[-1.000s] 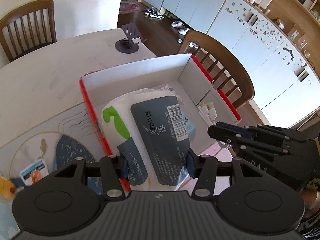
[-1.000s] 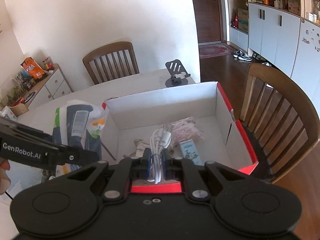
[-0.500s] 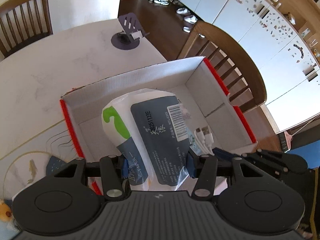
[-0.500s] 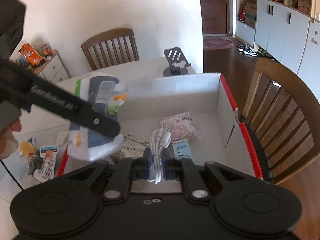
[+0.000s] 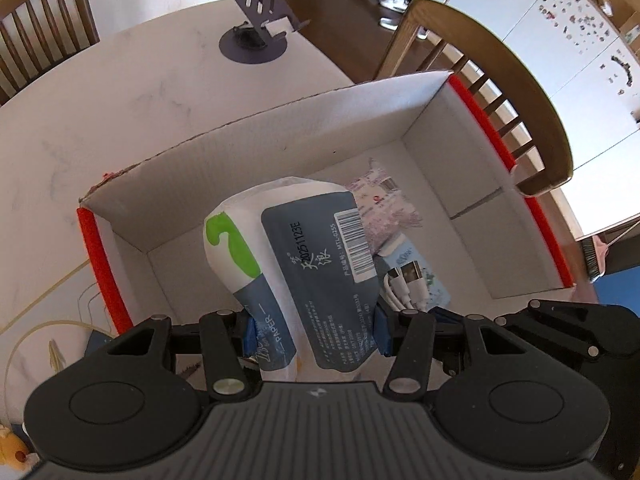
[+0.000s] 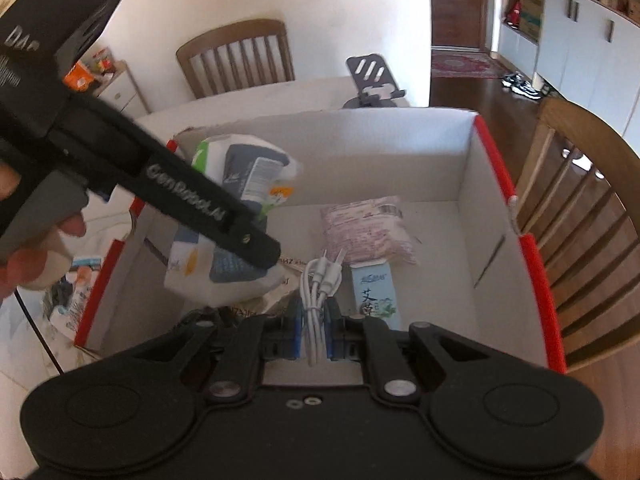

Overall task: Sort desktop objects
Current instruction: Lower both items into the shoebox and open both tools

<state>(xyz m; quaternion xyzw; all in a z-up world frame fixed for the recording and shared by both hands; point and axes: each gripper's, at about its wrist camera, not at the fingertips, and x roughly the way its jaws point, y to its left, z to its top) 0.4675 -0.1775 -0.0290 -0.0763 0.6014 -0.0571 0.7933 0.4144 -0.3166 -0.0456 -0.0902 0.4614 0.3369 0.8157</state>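
Observation:
My left gripper [image 5: 314, 330] is shut on a white and grey-blue tissue pack [image 5: 304, 264] with a green mark and a barcode. It hangs over the left part of the red-rimmed cardboard box [image 5: 280, 136]. In the right wrist view the same tissue pack [image 6: 244, 176] is tilted, with one of the left gripper's fingers [image 6: 208, 208] across it. My right gripper [image 6: 316, 322] is shut on a coiled white USB cable [image 6: 320, 280] low inside the box [image 6: 400, 156], near its front wall. The cable's plugs [image 5: 404, 276] show beside the pack.
A pink packet [image 6: 368, 232], a light blue carton [image 6: 374, 292] and a brown packet lie on the box floor. A dark phone stand [image 5: 260, 20] stands on the white table beyond the box. Wooden chairs [image 5: 500, 80] flank the table. Small items [image 6: 76, 280] lie left of the box.
The left gripper has carried the tissue pack from the box's left rim to over its inside and lower. The right gripper has sunk deeper into the box with the cable.

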